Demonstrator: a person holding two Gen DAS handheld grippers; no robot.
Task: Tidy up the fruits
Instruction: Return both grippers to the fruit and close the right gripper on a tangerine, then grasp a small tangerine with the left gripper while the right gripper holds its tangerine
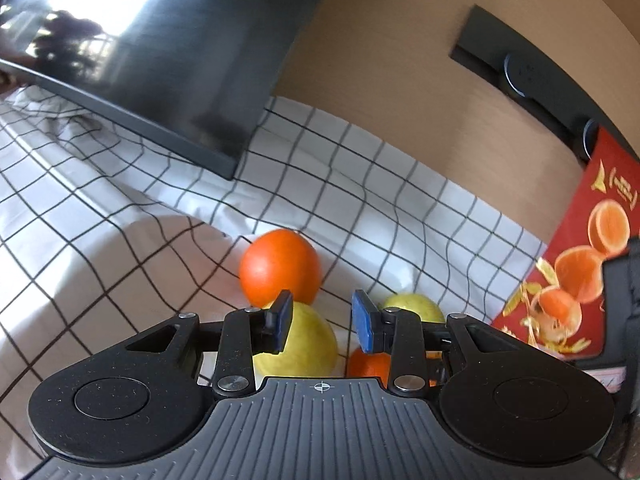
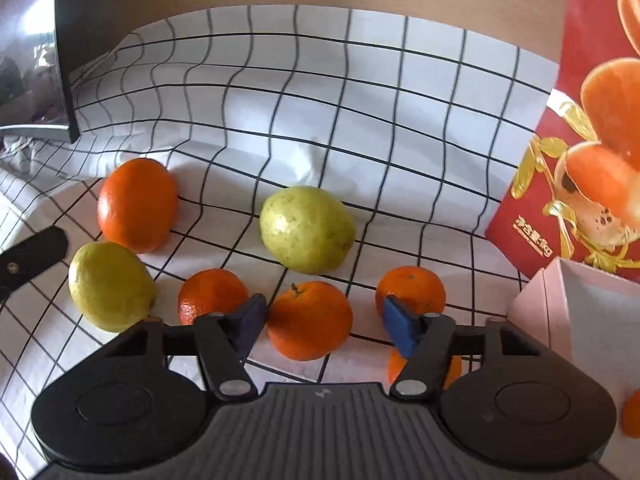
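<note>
Fruit on checked cloth [image 2: 360, 92]: central mandarin [image 2: 309, 320] — stem up; guava [image 2: 306, 229] at 12 o'clock; large orange [image 2: 137, 205] at 10 o'clock — apart.

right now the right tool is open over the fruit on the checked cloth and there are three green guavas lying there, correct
Not quite. The right wrist view shows only two green guavas on the checked cloth. The rest holds: the right tool is open over the fruit.
</note>
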